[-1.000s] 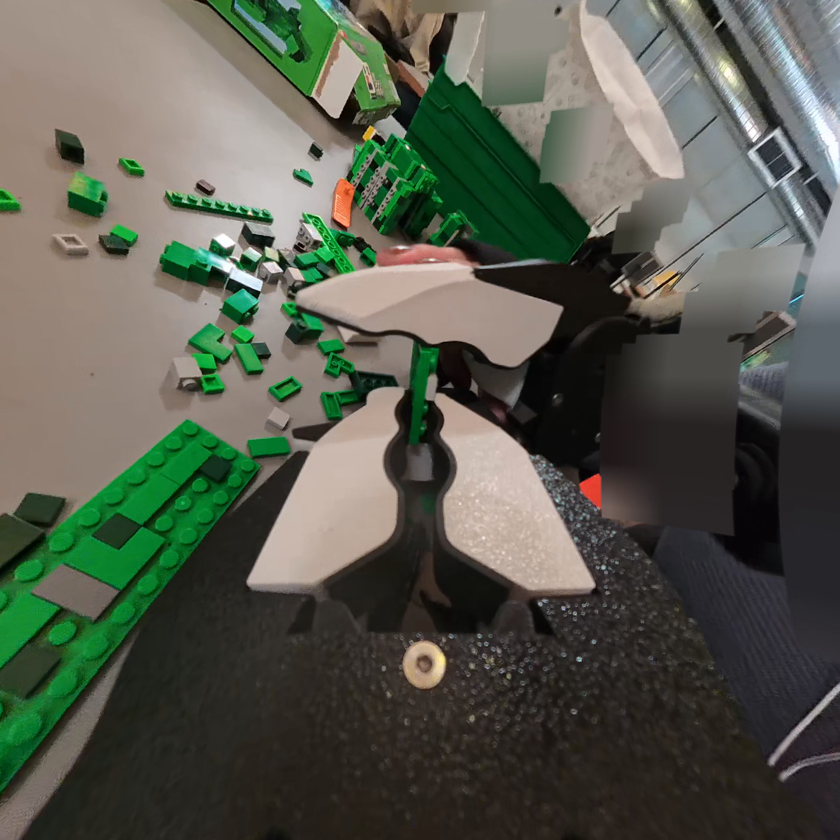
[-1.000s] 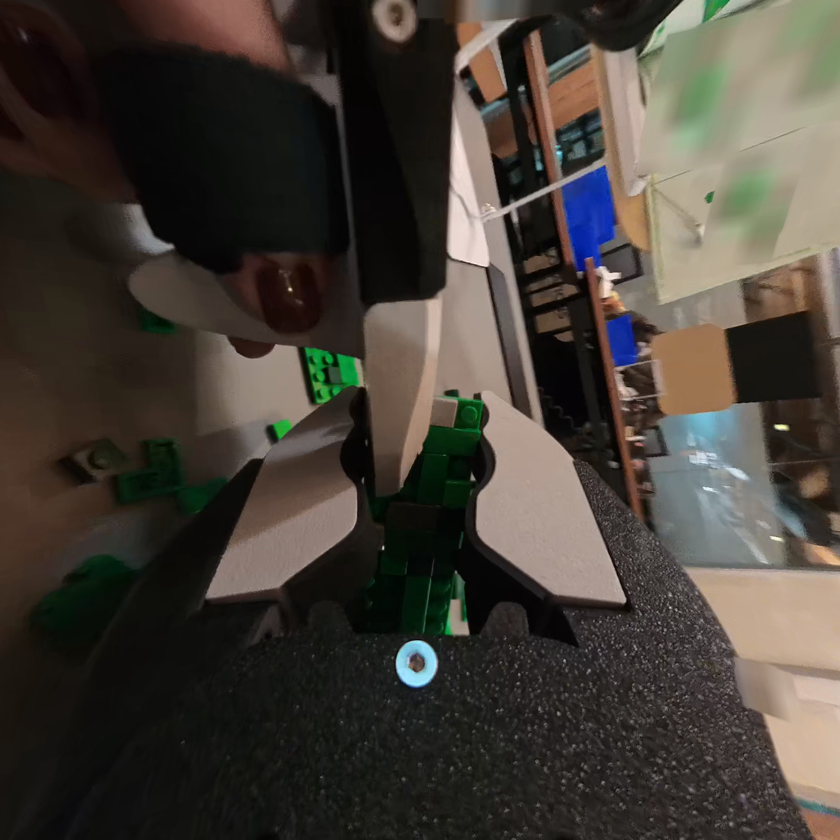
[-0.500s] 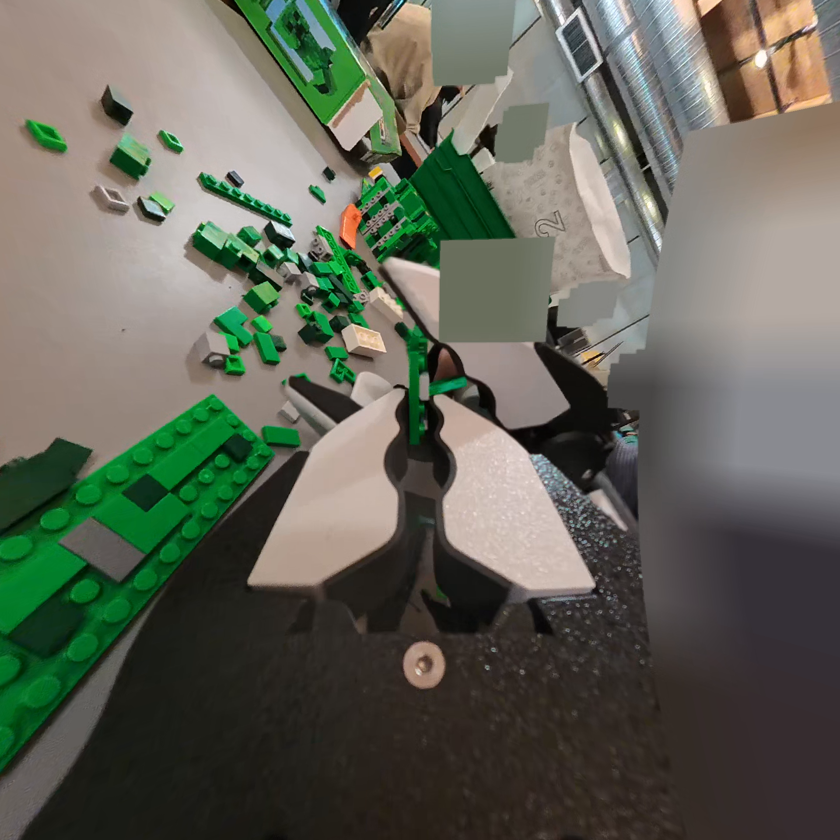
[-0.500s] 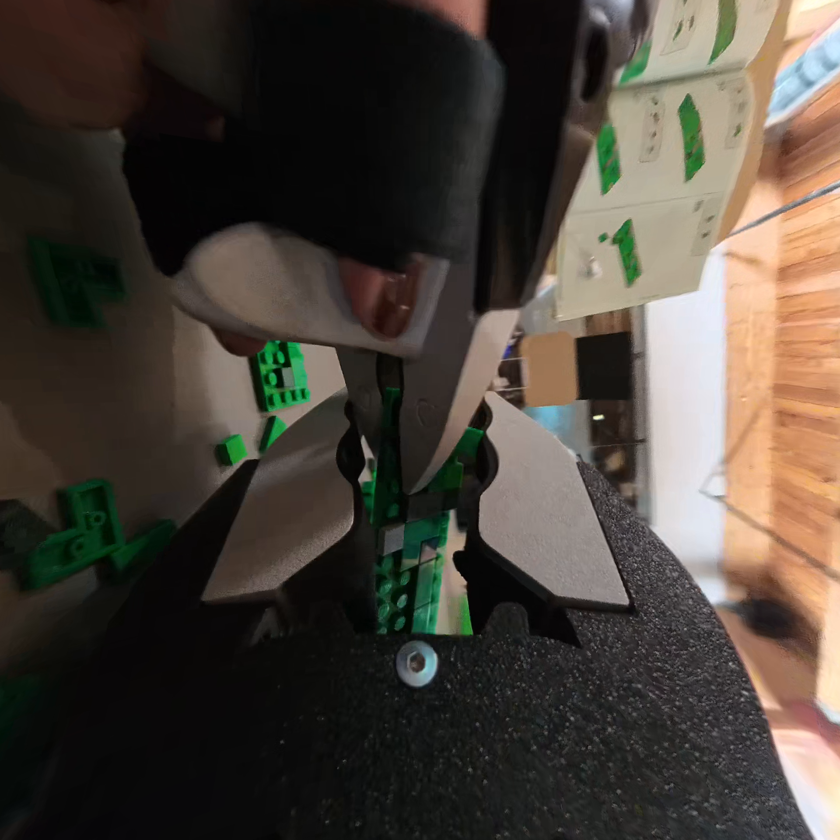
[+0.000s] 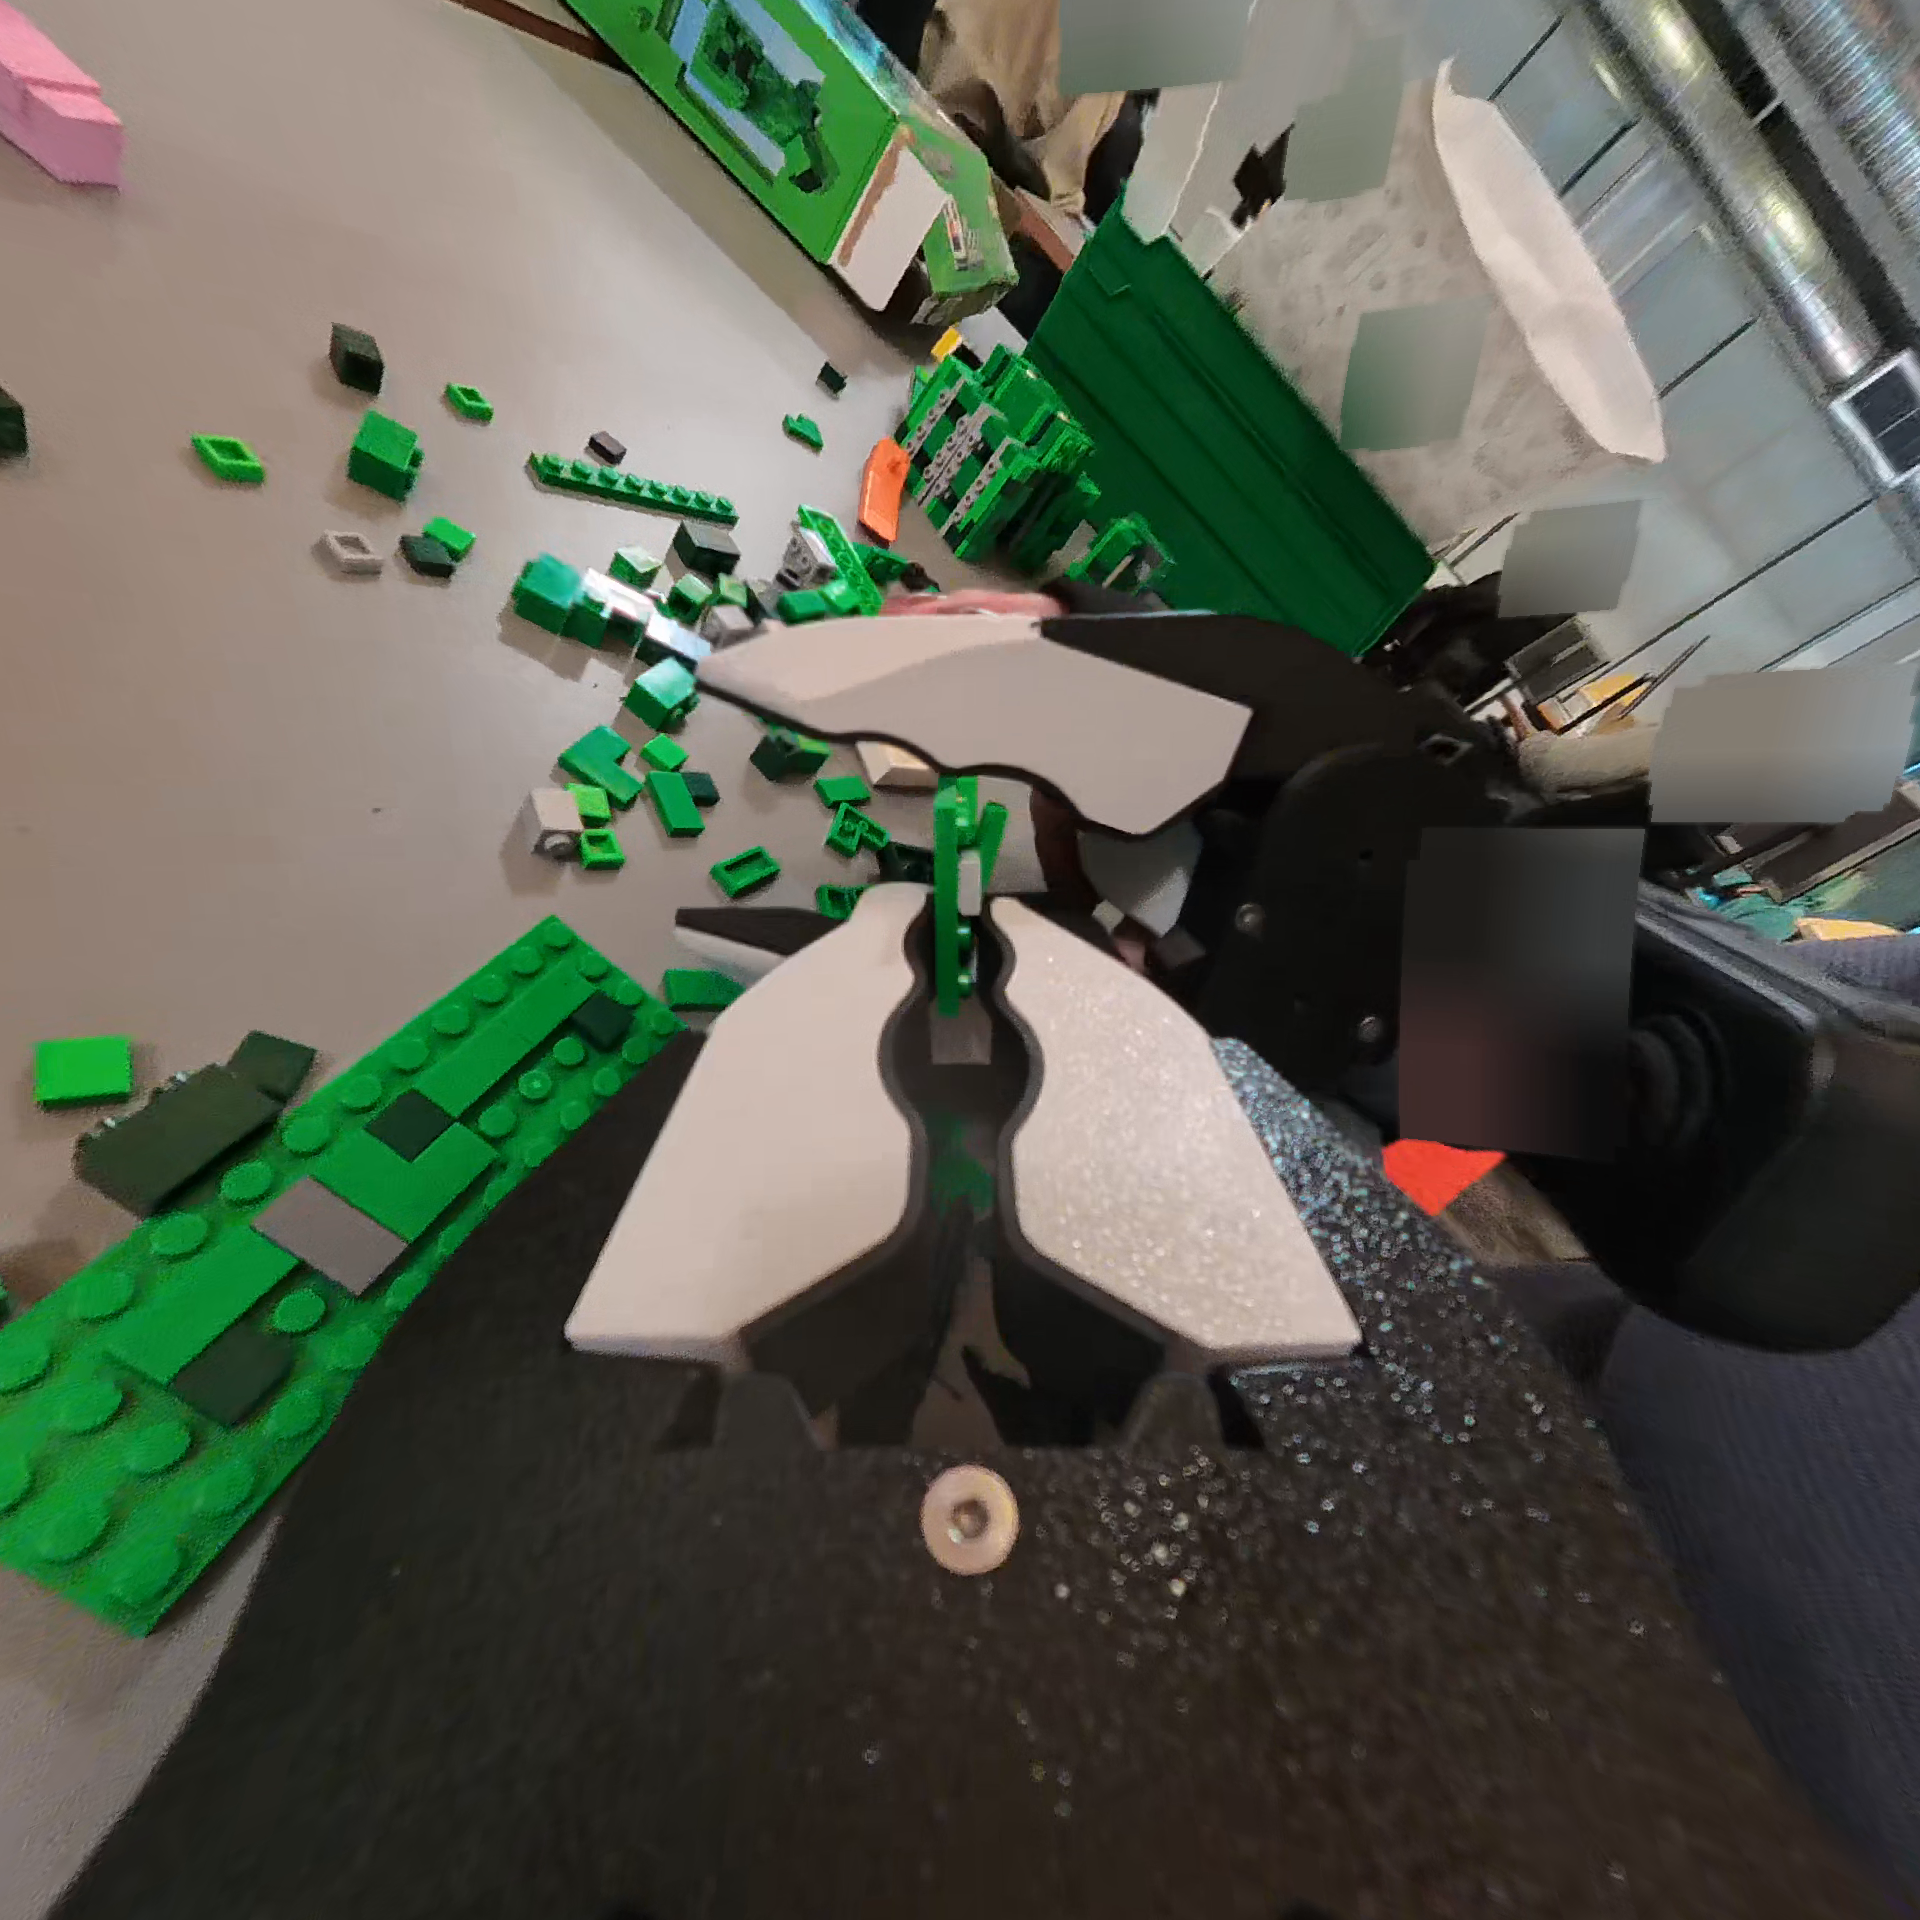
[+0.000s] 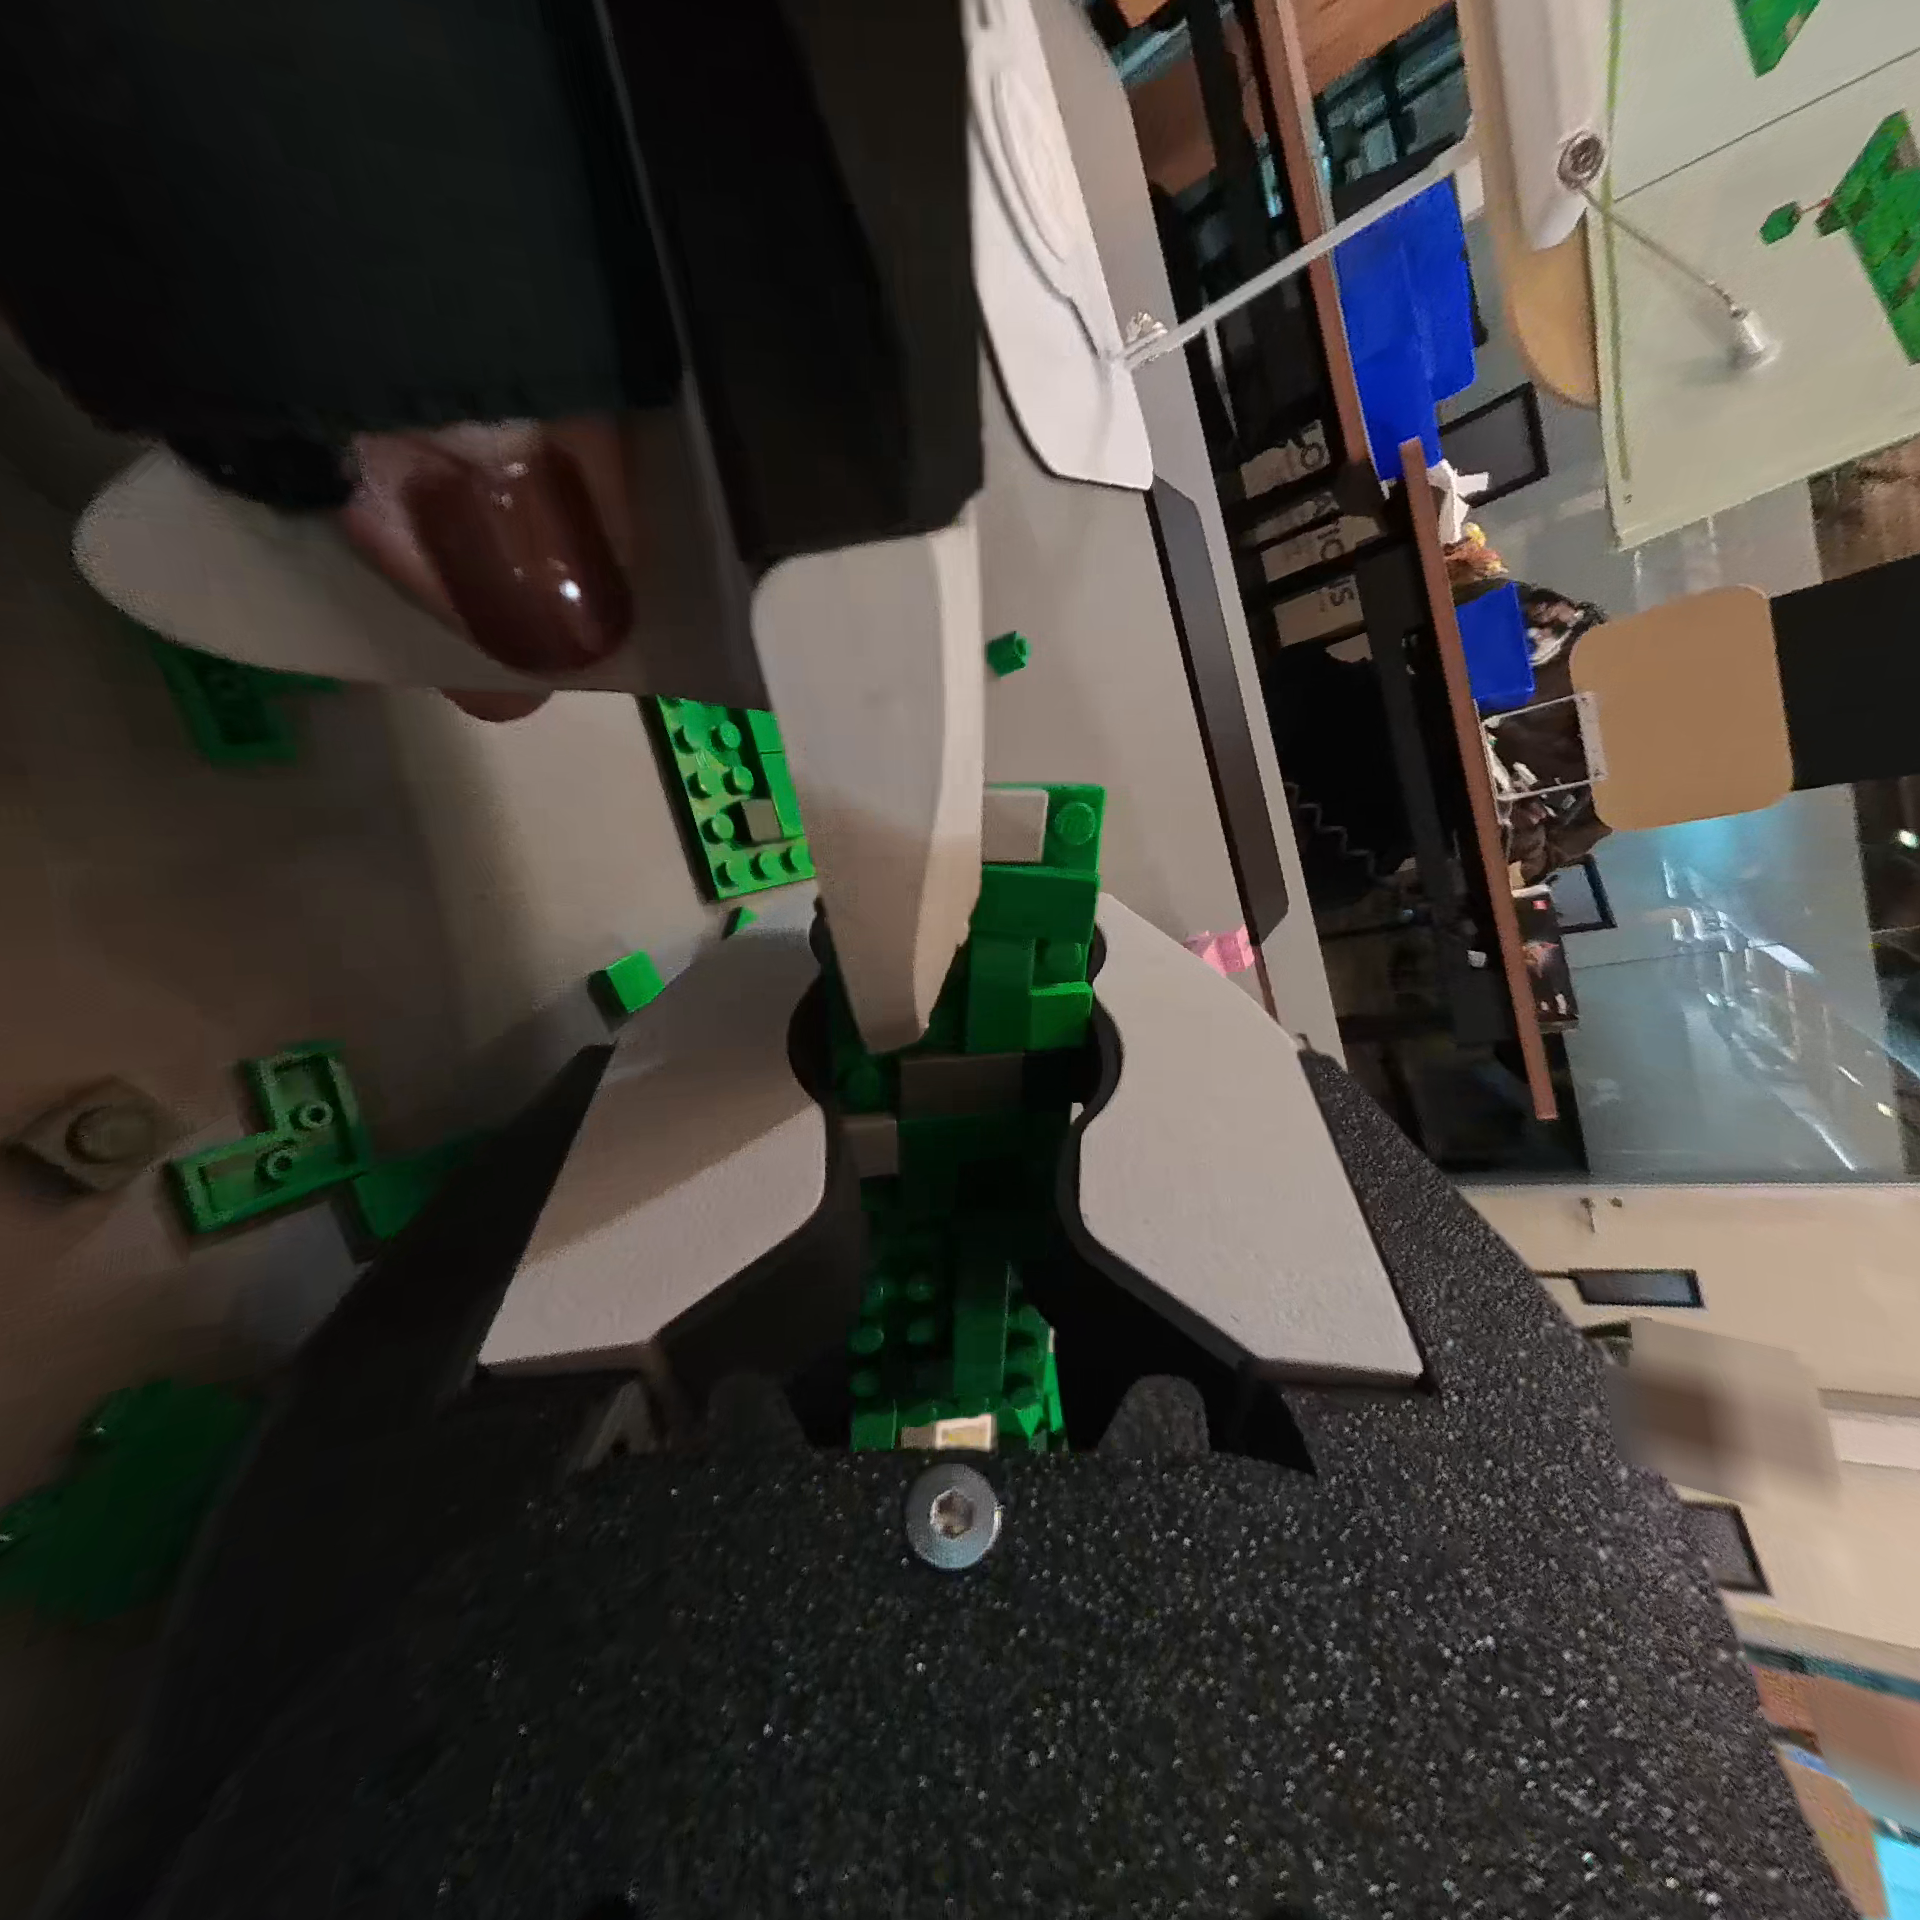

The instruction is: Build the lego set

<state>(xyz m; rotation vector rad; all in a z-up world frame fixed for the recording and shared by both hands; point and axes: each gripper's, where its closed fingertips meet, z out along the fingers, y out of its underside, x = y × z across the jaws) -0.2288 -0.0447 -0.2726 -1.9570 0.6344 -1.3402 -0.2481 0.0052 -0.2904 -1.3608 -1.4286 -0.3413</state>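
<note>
**Both grippers meet on one green brick piece above the tabletop**

While we hold both tools up off the grey tabletop, our left gripper has its pale grey fingers drawn close together, pinching the thin edge of a small green-and-grey brick assembly that stands upright between the tips. Our right gripper clamps the same stack of green bricks from its wider face, its fingers pressed against both sides of it; in the right wrist view the assembly runs from the gripper's base out past the tips. There the left gripper's finger comes down from above and touches the upper end of the bricks.

Below, on the tabletop, a large bright green studded baseplate with flat green, dark and grey tiles lies to the left of our left gripper. Farther off, a scatter of loose green and grey bricks spreads toward a partly built green block and a green cardboard box at the far edge.
</note>
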